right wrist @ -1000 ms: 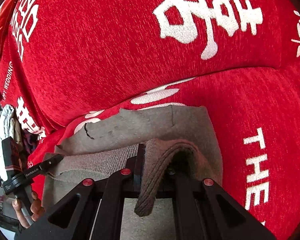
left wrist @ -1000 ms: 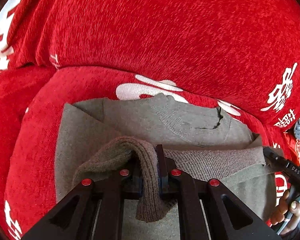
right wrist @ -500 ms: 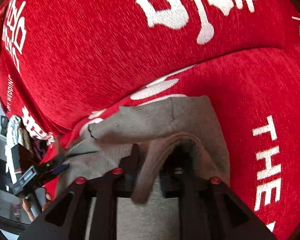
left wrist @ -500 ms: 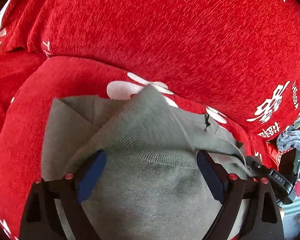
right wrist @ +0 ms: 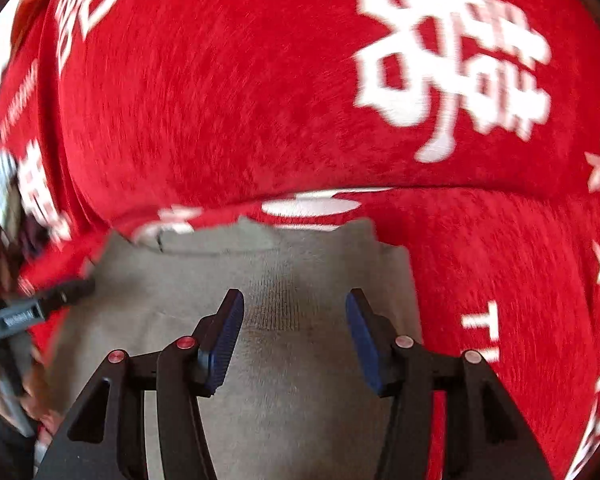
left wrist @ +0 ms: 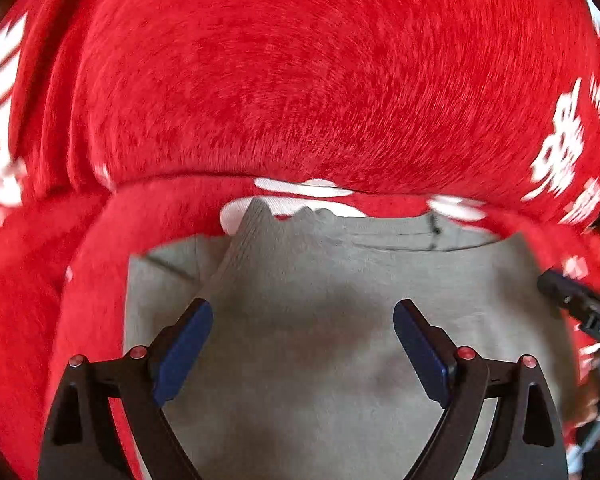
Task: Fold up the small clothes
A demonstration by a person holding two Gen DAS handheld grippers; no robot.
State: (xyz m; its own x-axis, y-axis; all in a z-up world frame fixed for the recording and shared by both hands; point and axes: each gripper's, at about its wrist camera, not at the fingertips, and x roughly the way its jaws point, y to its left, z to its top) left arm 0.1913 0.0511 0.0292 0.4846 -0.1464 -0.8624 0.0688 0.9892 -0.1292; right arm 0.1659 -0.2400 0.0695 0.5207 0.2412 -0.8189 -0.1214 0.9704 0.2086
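A small grey-brown knit garment (left wrist: 340,272) lies folded on a red sofa seat, its ribbed hem laid up toward the neckline. It also shows in the right wrist view (right wrist: 236,280). My left gripper (left wrist: 303,316) is open and empty just above the garment's left half. My right gripper (right wrist: 295,308) is open and empty above its right half, over the ribbed band. The right gripper's tip (left wrist: 572,300) shows at the right edge of the left wrist view, and the left gripper's tip (right wrist: 48,300) at the left edge of the right wrist view.
The red plush sofa cover with white lettering fills both views; its backrest (left wrist: 320,80) rises right behind the garment, also in the right wrist view (right wrist: 240,80). Bare red seat (right wrist: 520,280) lies to the right of the garment. Both views are motion-blurred.
Both grippers held the garment's folded hem a second ago. The left opened first, then the right. The hem now lies flat across the garment, and both grippers are drawn back slightly.
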